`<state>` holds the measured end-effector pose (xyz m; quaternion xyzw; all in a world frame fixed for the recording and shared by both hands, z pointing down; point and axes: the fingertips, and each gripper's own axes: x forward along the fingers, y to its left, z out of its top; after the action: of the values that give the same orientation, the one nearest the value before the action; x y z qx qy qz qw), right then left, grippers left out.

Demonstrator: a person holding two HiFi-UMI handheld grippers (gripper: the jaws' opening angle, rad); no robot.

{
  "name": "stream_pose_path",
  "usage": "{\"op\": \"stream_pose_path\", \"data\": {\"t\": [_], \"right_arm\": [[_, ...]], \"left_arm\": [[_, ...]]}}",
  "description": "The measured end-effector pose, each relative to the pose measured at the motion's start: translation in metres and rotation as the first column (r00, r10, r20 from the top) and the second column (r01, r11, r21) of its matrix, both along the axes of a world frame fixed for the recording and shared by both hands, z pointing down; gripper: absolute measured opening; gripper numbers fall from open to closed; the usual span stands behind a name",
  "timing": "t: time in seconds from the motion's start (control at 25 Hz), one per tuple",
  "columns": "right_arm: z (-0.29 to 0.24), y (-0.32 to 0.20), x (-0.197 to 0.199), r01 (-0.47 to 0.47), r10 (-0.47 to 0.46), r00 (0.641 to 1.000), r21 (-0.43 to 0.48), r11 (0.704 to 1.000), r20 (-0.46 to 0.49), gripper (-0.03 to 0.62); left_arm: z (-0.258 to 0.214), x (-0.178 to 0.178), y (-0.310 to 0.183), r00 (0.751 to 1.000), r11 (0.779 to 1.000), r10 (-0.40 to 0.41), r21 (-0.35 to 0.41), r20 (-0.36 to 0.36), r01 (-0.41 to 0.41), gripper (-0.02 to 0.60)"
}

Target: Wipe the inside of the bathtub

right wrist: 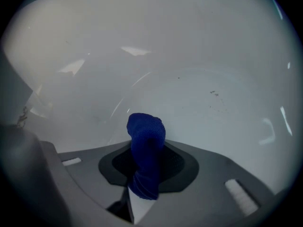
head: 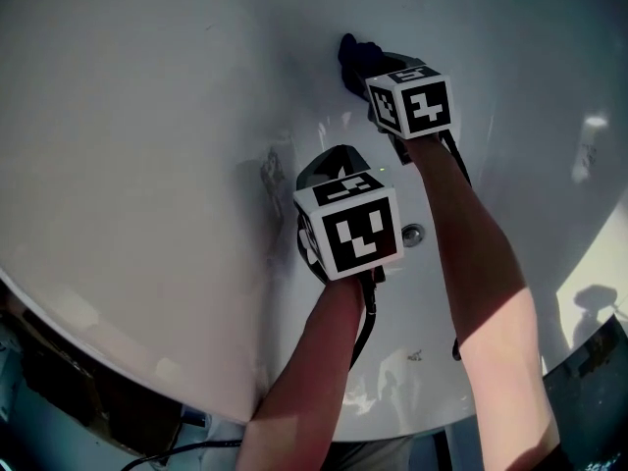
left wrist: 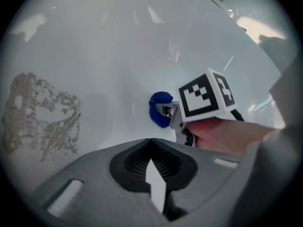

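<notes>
In the head view, the glossy white bathtub filled the frame, with the right gripper at upper centre holding a dark blue cloth at the tub's inner wall. The left gripper hung mid-frame beside a small round metal drain. In the left gripper view, its jaws were clenched together on nothing, and a brownish scuffed patch marked the wall at left. In the right gripper view, the jaws were clamped on the cloth, which stuck up at lower centre.
</notes>
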<state>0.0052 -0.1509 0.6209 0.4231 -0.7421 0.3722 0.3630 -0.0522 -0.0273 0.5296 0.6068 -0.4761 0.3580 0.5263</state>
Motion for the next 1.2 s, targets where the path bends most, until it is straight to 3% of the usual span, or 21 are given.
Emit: {"op": "stream_pose_path", "data": {"t": [0.6, 0.88, 1.2], "right_arm": [[0.029, 0.154, -0.015, -0.073, 0.090, 0.990, -0.153, 0.985, 0.108, 0.103], [0.029, 0.219, -0.013, -0.105, 0.135, 0.982, -0.215, 0.971, 0.130, 0.103], [0.028, 0.299, -0.007, -0.085, 0.126, 0.985, -0.297, 0.951, 0.121, 0.104]], "left_arm": [[0.035, -0.007, 0.023, 0.996, 0.994, 0.082, -0.068, 0.032, -0.080, 0.002], [0.043, -0.005, 0.052, 0.985, 0.981, 0.168, -0.108, 0.039, -0.163, 0.002], [0.052, -0.008, 0.115, 0.994, 0.979, 0.105, -0.180, 0.029, -0.099, 0.002]]}}
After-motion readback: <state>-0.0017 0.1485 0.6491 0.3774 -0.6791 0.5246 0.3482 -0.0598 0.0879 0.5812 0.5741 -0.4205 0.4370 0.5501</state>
